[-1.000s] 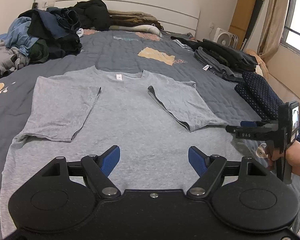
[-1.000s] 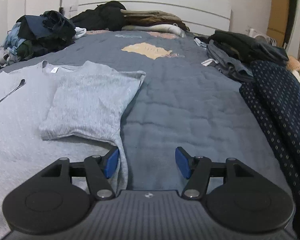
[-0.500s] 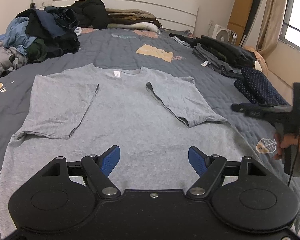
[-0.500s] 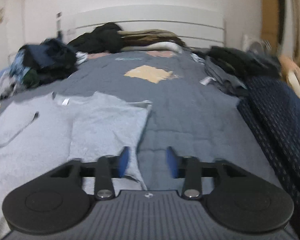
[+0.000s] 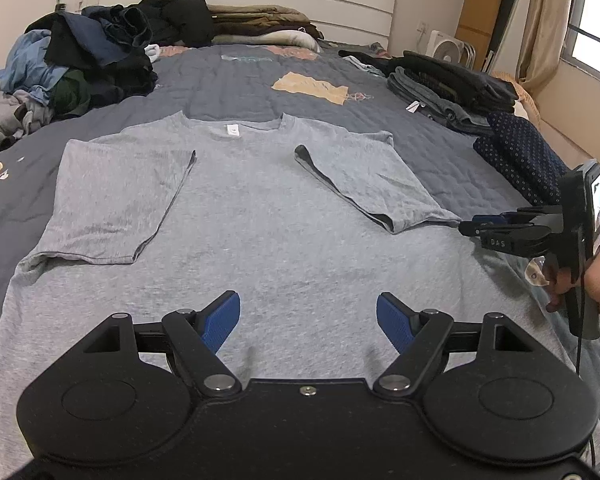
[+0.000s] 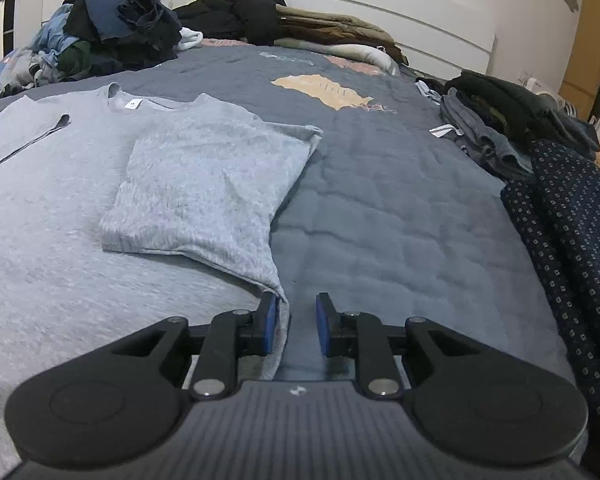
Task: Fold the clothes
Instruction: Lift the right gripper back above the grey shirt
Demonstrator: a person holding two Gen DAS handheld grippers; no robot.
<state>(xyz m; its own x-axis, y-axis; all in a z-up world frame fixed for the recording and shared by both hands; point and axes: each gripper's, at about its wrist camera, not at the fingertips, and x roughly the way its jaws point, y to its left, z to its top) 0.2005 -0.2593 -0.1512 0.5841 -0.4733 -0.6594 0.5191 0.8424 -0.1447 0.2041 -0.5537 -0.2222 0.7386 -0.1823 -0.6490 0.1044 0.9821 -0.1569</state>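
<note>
Right now we see a grey T-shirt point(image 5: 260, 216) spread flat on the dark quilted bedspread point(image 5: 236, 80), neck toward the headboard and both short sleeves folded inward onto the body. Our left gripper point(image 5: 308, 320) hangs over the lower middle of the shirt with its blue pads point(image 5: 220, 320) set wide apart; nothing is between them and they touch no cloth that we can see. Our right gripper point(image 6: 296, 324) sits at the shirt's right side seam, just below the folded right sleeve point(image 6: 208, 184). Its jaws are closing: the gap between them is narrow, and the shirt's edge point(image 6: 282, 320) lies between the pads, against the left pad, while the right pad is still clear of it, so we cannot call it a firm pinch. From the left wrist view we can see that same gripper point(image 5: 470, 226) low at the shirt's edge, with a hand point(image 5: 596, 284) on its handle. A loose heap of unfolded clothes point(image 5: 80, 64) sits at the far left of the bed, a stack of dark folded garments point(image 5: 452, 84) lies at the far right, and a dotted navy cloth point(image 6: 572, 232) runs along the right edge, well apart from the shirt.
</note>
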